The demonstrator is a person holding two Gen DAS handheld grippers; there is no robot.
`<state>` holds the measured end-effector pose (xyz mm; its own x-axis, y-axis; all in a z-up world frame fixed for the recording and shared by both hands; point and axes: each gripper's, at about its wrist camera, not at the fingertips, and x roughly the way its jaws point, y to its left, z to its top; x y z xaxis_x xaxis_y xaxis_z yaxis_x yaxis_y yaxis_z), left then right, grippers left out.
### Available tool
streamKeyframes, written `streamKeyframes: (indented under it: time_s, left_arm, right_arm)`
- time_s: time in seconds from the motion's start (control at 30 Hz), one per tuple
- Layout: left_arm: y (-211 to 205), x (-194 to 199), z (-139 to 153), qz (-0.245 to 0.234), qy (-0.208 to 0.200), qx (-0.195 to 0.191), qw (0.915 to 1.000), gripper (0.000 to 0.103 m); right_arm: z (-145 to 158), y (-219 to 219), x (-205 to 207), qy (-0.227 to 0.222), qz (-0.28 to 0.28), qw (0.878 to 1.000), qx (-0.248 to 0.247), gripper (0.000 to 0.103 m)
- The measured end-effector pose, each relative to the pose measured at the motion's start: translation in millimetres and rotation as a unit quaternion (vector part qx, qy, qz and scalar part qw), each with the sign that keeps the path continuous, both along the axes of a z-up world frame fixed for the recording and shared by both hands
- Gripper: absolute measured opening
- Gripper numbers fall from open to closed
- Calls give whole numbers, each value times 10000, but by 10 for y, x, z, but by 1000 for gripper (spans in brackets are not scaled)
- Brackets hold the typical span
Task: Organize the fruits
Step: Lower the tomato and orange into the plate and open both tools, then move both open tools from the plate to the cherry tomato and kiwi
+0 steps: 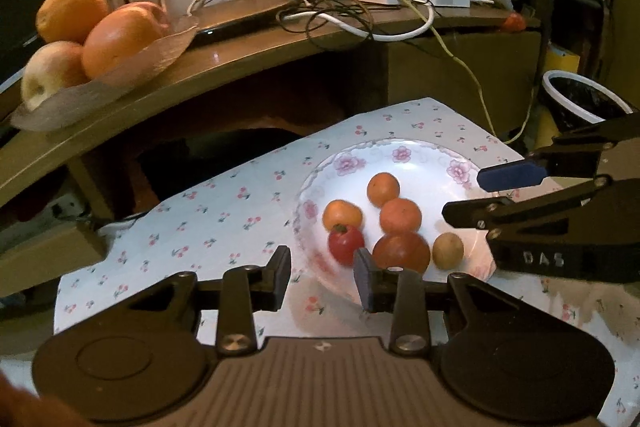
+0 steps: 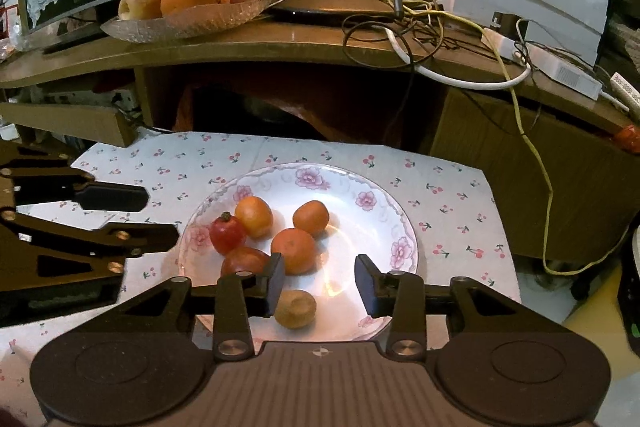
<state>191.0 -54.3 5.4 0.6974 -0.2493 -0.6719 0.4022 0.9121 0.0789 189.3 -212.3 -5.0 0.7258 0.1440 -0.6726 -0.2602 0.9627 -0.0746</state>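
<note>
A white floral plate (image 1: 420, 163) (image 2: 352, 187) on a cherry-print cloth holds three small oranges (image 1: 400, 215) (image 2: 294, 251), a small red fruit with a stem (image 1: 345, 243) (image 2: 227, 235), a dark red fruit (image 1: 401, 251) (image 2: 244, 261) and a tan-brown fruit (image 1: 448, 250) (image 2: 295, 308). My left gripper (image 1: 322, 279) is open just in front of the plate's near rim, close to the red fruit. My right gripper (image 2: 320, 285) is open over the plate's near side, the tan fruit below its left finger. Each gripper shows in the other's view, at the plate's edge.
A glass dish (image 1: 120, 75) (image 2: 192, 19) with large oranges and apples sits on a wooden shelf above the cloth. Tangled cables (image 1: 340, 7) (image 2: 400, 19), adapters and a router lie on the shelf. A dark-lined bin (image 1: 580, 103) stands at the right.
</note>
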Motion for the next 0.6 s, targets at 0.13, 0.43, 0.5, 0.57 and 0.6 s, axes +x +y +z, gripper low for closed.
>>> streamKeyframes:
  time_s: [0.13,0.43,0.5,0.57,0.6]
  left_arm:
    - [92,-85,-5,57,41,10,10000,41]
    - [226,-416,-78,-162,327,95,9993,42]
    - [215,-489,-137,-263,436,138,9986,42]
    - [192,-538,-222,-331,532,247,9977,42]
    - [182,-558,-273,-338,586,296,9973,42]
  right_arm:
    - [-6,42,-37,10,76,10000,-20,39]
    - [68,199,-335,91,639,9979,103,39]
    - [59,242,-412,163,827,9964,112,39]
    - [43,263,-458,219,905,9956,101,39]
    - [35,267,-477,241,930,9953,117,39]
